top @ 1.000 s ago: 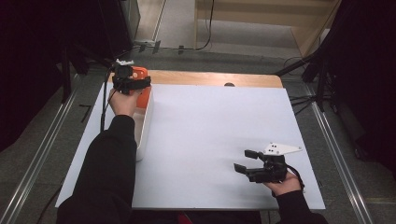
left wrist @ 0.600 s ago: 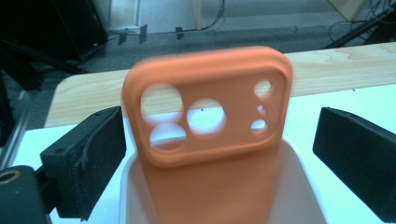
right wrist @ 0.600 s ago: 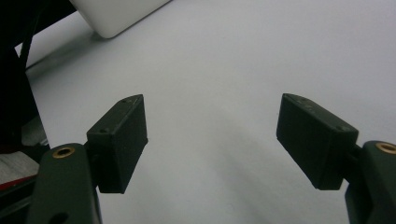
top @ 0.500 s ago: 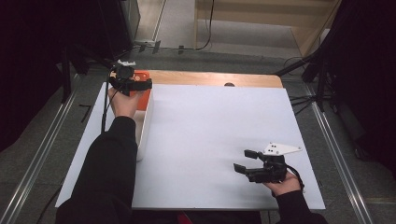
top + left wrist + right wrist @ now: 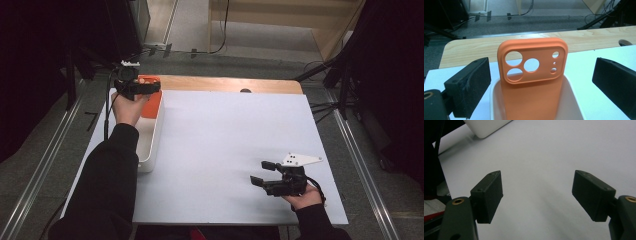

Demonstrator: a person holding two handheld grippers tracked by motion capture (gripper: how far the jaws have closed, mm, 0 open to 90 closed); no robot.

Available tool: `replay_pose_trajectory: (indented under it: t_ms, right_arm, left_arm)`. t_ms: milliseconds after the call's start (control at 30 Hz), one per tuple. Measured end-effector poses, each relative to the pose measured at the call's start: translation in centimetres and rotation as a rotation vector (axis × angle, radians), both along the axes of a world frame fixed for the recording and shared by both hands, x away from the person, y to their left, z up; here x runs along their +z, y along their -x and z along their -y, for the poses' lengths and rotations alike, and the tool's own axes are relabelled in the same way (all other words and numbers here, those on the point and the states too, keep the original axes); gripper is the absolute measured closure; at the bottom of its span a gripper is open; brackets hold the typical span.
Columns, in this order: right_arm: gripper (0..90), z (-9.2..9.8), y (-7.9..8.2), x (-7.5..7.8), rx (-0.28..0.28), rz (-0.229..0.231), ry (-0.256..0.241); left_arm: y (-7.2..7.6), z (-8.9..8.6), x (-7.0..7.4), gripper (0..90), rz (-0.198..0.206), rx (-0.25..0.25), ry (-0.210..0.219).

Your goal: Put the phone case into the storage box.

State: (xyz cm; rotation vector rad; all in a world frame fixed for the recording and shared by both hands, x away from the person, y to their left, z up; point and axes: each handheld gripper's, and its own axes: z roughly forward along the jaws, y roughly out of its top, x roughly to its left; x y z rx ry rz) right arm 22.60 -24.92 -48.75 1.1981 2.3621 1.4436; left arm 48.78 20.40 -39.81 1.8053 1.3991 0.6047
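White tabletop [image 5: 225, 150]. Orange soft phone case [image 5: 534, 82] upright in white bin [image 5: 149, 145], between spread jaws of left gripper [image 5: 541, 80], ungrasped. Right gripper [image 5: 270, 176] likewise released, idle. Risk: case tipping over if nudged by one jaw.

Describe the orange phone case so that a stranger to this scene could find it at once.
Look at the white table, then its far left edge, where a white tray lies. The orange phone case stands upright in its far end, before the open left gripper. It alone is orange, with round camera holes.
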Motion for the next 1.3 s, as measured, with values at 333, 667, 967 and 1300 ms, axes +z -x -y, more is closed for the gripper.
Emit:
replay_pose_trajectory:
  t_ms: [333, 667, 967, 1300]
  right_arm:
    - [23.2, 0.0, 0.0, 0.0, 0.004, 0.000, 0.001]
    - [23.2, 0.0, -0.1, -0.1, 0.007, 0.000, 0.004]
    - [23.2, 0.0, 0.1, -0.1, 0.003, -0.007, 0.005]
    - [23.2, 0.3, 0.1, 0.0, 0.001, -0.009, 0.001]
  left_arm:
    - [1.0, -1.1, 1.3, 2.3, -0.033, -0.058, 0.059]
    - [2.1, -1.7, 2.4, 4.1, -0.099, -0.160, 0.124]
    - [3.2, -0.9, 3.4, 4.3, -0.116, -0.310, 0.157]
    - [4.7, 0.4, 4.0, 4.3, -0.115, -0.444, 0.149]
